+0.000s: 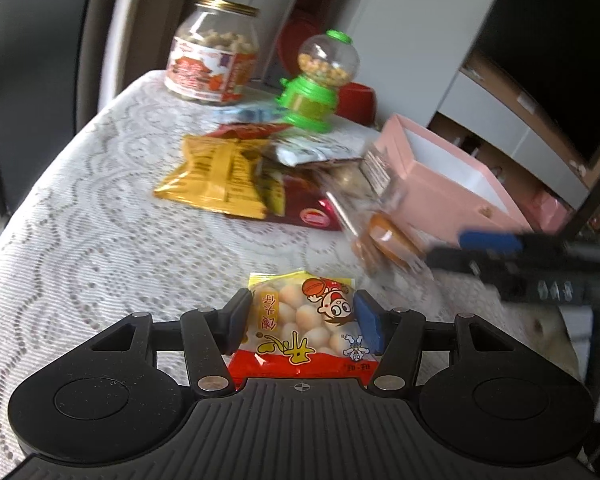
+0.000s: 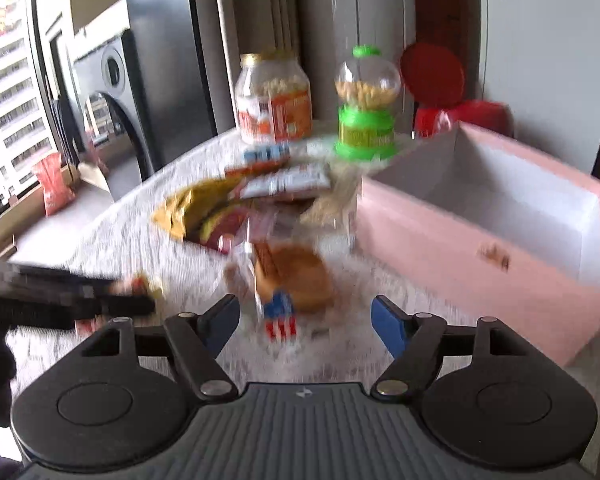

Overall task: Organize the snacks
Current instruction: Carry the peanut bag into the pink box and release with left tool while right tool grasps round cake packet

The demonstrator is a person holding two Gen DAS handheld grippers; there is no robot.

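Left gripper (image 1: 302, 316) fingers pinching biscuit packet (image 1: 304, 328); right gripper (image 2: 304, 320) fingers spread

Glossy foil snack packet (image 1: 302, 322) lies on a white lace tablecloth (image 1: 100, 208); clear jar (image 1: 212, 56) has a metal lid.

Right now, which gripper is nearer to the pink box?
Right. The right gripper sits just beside the pink box, open over a clear-wrapped pastry. The left gripper is farther away, with its fingers around a ball-snack packet.
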